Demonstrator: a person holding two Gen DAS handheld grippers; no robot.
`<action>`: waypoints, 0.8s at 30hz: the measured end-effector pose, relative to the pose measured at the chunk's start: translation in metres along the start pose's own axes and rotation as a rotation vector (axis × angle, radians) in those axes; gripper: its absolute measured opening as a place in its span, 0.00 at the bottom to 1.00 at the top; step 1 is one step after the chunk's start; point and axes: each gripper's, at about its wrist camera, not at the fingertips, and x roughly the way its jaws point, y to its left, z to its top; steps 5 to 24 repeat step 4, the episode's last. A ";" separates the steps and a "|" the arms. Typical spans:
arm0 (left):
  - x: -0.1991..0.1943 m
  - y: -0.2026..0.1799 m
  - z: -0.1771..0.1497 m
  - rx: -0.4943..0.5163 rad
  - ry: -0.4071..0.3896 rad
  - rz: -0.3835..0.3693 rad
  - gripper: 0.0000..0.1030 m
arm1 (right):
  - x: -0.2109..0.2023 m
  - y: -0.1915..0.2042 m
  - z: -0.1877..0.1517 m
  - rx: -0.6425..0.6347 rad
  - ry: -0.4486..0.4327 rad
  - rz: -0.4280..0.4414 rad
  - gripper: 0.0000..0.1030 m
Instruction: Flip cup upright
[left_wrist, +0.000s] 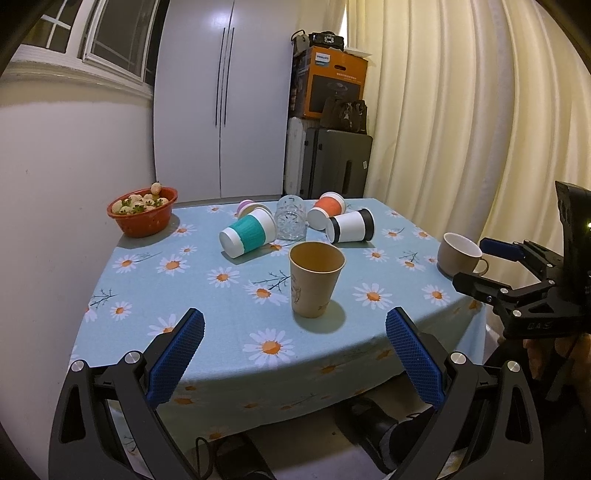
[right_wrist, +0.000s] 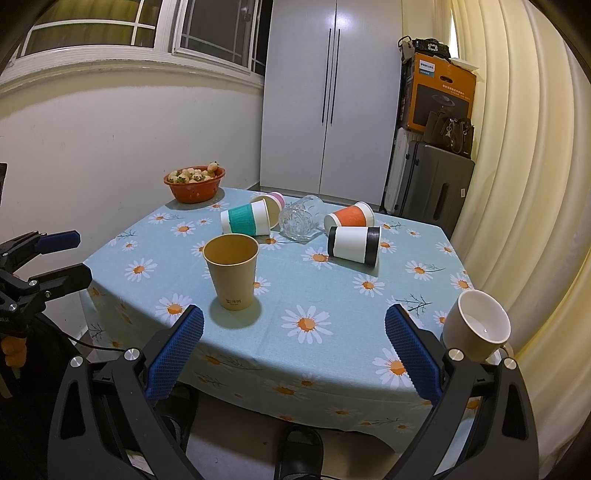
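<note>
A brown paper cup (left_wrist: 316, 279) (right_wrist: 231, 272) stands upright near the table's front. Behind it several cups lie on their sides: a teal-banded one (left_wrist: 248, 235) (right_wrist: 246, 220), a pink one (left_wrist: 246, 206) (right_wrist: 272, 199), an orange one (left_wrist: 326, 209) (right_wrist: 350, 217), a black-banded one (left_wrist: 351, 225) (right_wrist: 354, 244) and a clear glass (left_wrist: 291, 218) (right_wrist: 300, 218). A beige mug (left_wrist: 459, 254) (right_wrist: 475, 329) stands upright at the right edge. My left gripper (left_wrist: 294, 356) is open and empty in front of the paper cup. My right gripper (right_wrist: 294, 355) is open and empty; it also shows in the left wrist view (left_wrist: 476, 264) beside the mug.
The table (left_wrist: 140, 295) has a blue daisy cloth. A red bowl of fruit (left_wrist: 142, 209) (right_wrist: 195, 182) sits at its far left corner. A white wall is left, a cupboard behind, a suitcase (right_wrist: 432, 184) and boxes far right, curtains right.
</note>
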 end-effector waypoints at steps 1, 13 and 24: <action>-0.001 -0.001 0.000 0.003 -0.003 0.004 0.94 | 0.000 0.000 0.000 0.000 0.000 -0.001 0.95; -0.002 0.000 0.000 -0.001 -0.006 -0.001 0.94 | -0.001 -0.002 -0.001 -0.004 0.003 -0.005 0.95; -0.002 0.000 0.000 -0.001 -0.006 -0.001 0.94 | -0.001 -0.002 -0.001 -0.004 0.003 -0.005 0.95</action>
